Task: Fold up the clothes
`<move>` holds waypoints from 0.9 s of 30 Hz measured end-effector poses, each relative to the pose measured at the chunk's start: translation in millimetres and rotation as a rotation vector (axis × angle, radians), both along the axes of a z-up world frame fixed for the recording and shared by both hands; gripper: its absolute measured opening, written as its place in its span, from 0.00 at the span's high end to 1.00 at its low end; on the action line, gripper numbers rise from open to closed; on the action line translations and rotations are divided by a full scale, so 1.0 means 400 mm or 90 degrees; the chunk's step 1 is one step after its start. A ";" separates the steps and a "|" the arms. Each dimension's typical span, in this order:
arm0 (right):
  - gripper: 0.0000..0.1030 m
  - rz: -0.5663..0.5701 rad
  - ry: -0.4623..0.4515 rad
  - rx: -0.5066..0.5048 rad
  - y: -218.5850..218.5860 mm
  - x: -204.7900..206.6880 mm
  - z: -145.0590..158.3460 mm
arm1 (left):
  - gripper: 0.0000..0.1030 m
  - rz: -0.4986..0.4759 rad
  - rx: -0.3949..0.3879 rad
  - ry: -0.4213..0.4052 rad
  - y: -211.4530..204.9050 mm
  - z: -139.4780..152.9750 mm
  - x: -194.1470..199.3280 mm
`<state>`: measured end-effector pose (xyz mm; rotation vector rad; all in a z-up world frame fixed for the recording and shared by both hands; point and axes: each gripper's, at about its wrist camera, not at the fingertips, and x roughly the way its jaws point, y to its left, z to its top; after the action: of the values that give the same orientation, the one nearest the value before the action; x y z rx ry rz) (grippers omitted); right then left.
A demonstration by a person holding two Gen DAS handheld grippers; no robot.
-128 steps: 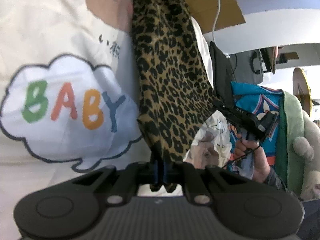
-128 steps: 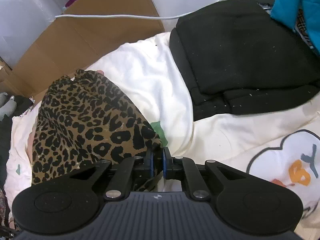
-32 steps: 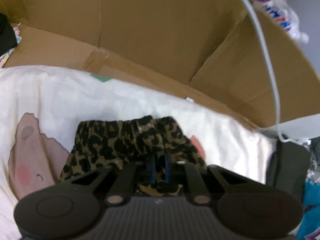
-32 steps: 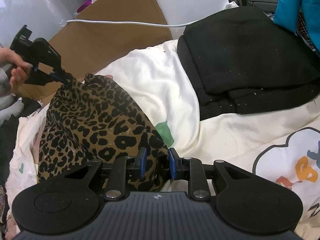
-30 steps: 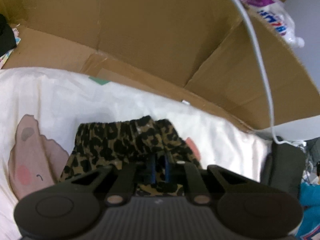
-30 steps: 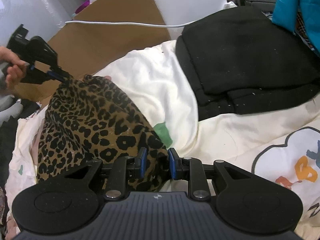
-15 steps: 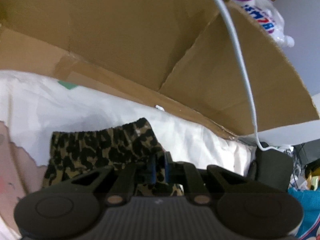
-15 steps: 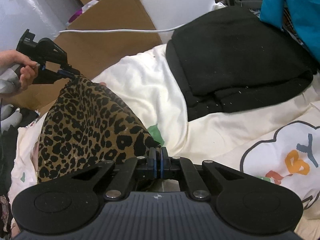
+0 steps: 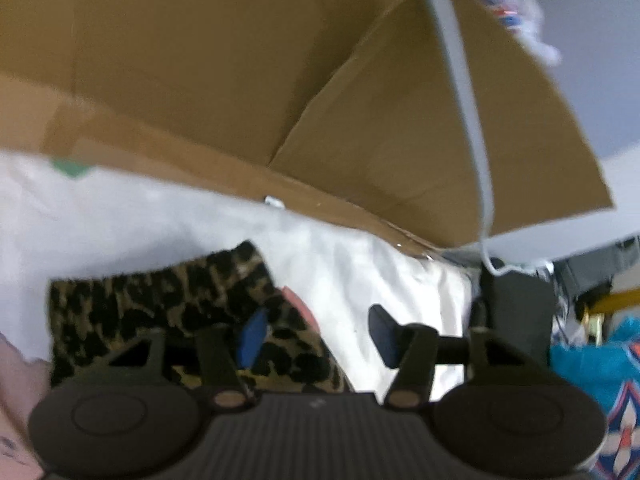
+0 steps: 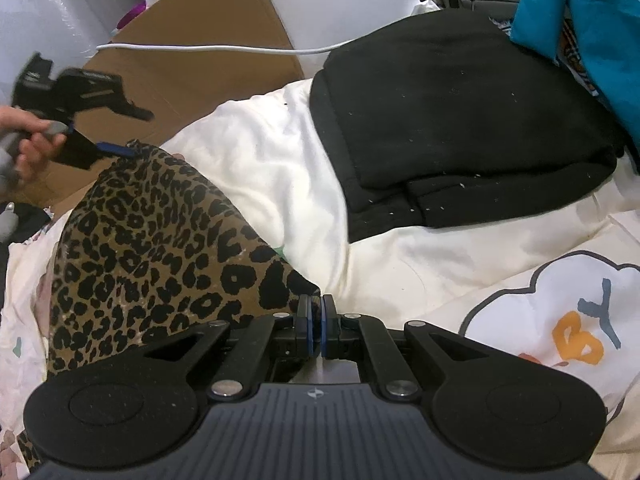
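On white bedding, leopard-print garment.

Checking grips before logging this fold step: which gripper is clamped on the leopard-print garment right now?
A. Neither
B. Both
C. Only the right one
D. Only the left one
C: the right gripper has its jaws pinched on the leopard-print garment, while the left gripper, whose jaws have just been opening, stands spread with nothing pressed between its pads.

Leopard-print garment, black-spotted tan; cream quilt; black clothes.
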<state>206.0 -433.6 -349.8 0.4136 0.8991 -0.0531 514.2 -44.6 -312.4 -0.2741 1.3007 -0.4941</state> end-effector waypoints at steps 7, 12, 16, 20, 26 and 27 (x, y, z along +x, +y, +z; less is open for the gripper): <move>0.91 -0.008 -0.034 -0.037 0.016 0.000 0.048 | 0.45 -0.089 0.047 -0.051 0.054 0.102 -0.040; 0.91 -0.008 -0.066 -0.028 0.026 0.006 0.085 | 0.49 -0.192 0.130 -0.100 0.088 0.106 -0.097; 0.91 0.040 -0.078 -0.016 0.062 0.034 0.091 | 0.64 -0.217 0.148 -0.074 0.129 0.065 -0.125; 0.91 0.084 -0.076 -0.017 0.106 0.056 0.076 | 0.79 -0.242 0.158 -0.067 0.138 0.044 -0.149; 0.91 0.108 -0.043 -0.028 0.132 0.078 0.036 | 0.79 -0.241 0.180 -0.061 0.125 -0.015 -0.146; 0.91 0.106 -0.034 -0.028 0.131 0.082 0.026 | 0.79 -0.238 0.183 -0.064 0.122 -0.029 -0.141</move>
<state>238.9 -381.0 -339.3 0.2973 0.8753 0.0912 457.9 4.2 -323.8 0.2359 1.3093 -0.6174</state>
